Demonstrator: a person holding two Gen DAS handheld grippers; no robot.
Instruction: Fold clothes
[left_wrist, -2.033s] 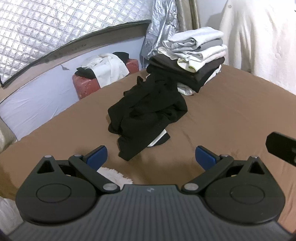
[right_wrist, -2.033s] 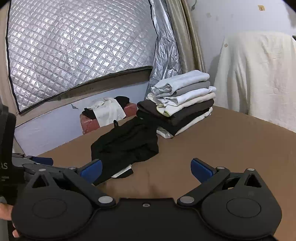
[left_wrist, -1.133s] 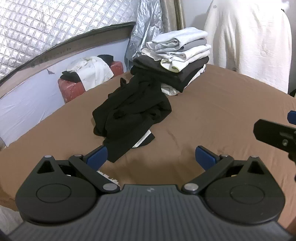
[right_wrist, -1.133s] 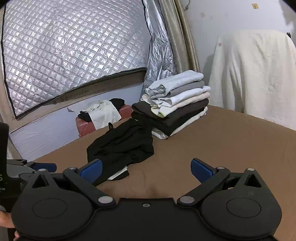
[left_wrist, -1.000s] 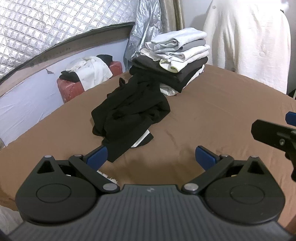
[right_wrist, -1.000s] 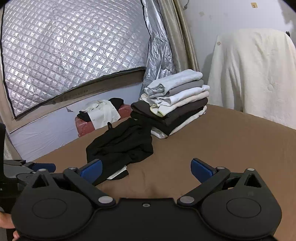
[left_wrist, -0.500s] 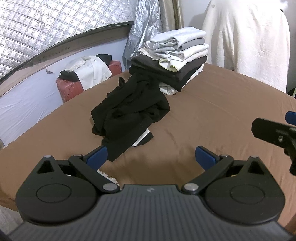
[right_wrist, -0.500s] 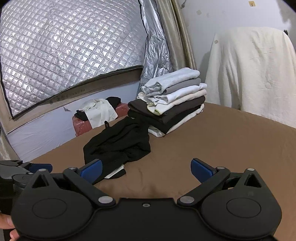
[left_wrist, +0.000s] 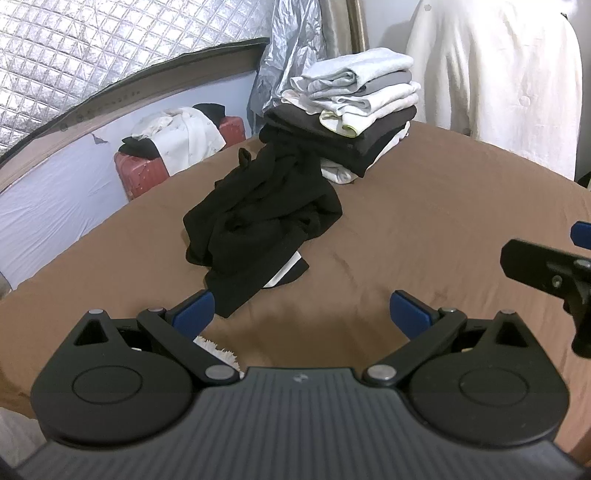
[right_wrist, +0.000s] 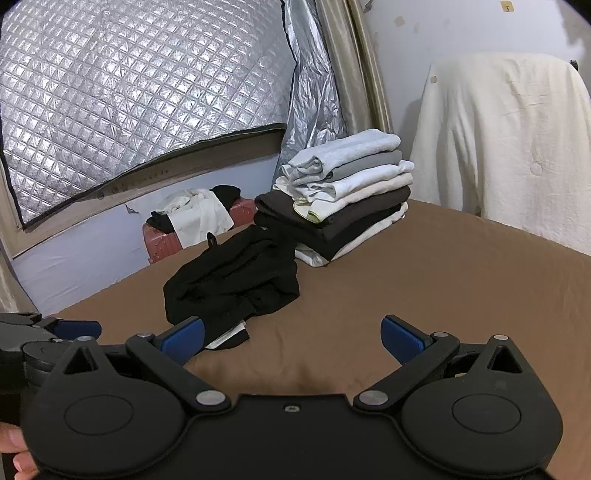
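Your left tongs (left_wrist: 301, 314) and right tongs (right_wrist: 291, 338) are both spread wide, empty, hovering over the brown bed (left_wrist: 424, 206). Black garment (left_wrist: 258, 221) lies crumpled mid-bed, touching the folded stack (right_wrist: 343, 195) behind it. Beyond: quilted foil screen (right_wrist: 129, 92), red suitcase (left_wrist: 144, 173) with clothes on top, white sheet (right_wrist: 506, 140) draped at right.

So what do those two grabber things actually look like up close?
Both match: the left gripper and right gripper have matte black bodies, two round discs, silver rivets on angled black link arms, and blue fingertip pads. The left body is ribbed; the right is smooth.
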